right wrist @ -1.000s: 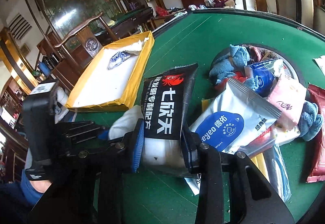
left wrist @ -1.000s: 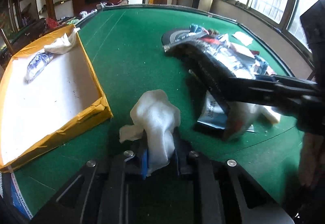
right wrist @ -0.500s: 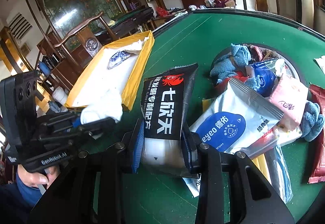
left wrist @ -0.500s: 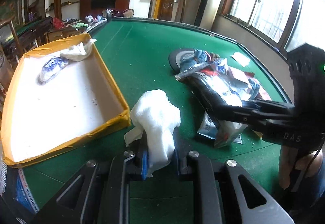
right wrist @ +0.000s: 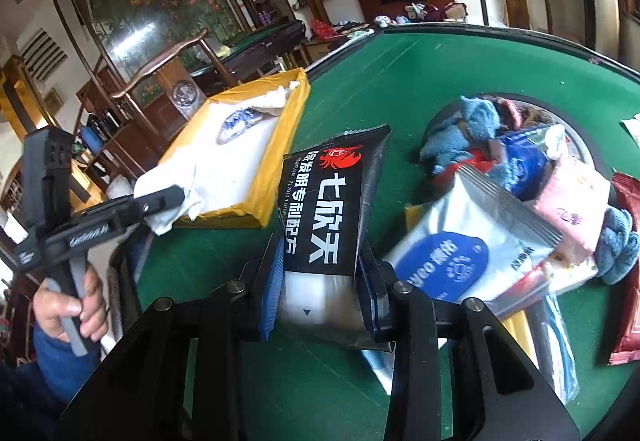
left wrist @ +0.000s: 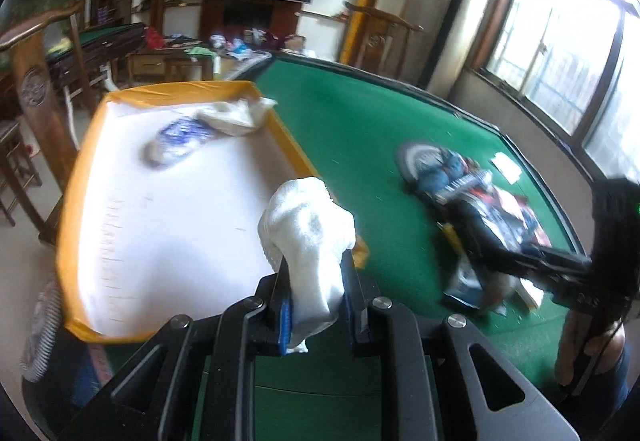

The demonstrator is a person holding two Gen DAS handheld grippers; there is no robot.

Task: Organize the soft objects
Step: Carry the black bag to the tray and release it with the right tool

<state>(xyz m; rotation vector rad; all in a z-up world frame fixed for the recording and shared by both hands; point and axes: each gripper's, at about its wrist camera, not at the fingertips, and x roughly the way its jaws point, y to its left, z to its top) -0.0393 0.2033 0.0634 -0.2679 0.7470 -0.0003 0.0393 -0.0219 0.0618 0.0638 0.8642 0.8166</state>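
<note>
My left gripper [left wrist: 316,277] is shut on a white towel [left wrist: 310,237] and holds it above the near right corner of the yellow-rimmed tray [left wrist: 74,177]; in the right wrist view the towel [right wrist: 168,193] hangs over the tray's near edge [right wrist: 280,157]. The tray holds a white cloth [left wrist: 236,115] and a blue-patterned packet [left wrist: 180,135]. My right gripper [right wrist: 320,273] is shut on a black pouch with a red crab logo [right wrist: 328,209], above the green table [right wrist: 400,81].
A pile to the right holds a blue towel [right wrist: 468,129], a silver wipes pack [right wrist: 468,241], a pink pack [right wrist: 572,209] and a red packet [right wrist: 628,281]. Chairs and a second table stand beyond the tray.
My left gripper has lifted the white towel and carried it left, from the green felt to above the tray's corner. The right gripper and its black pouch have stayed in place.
</note>
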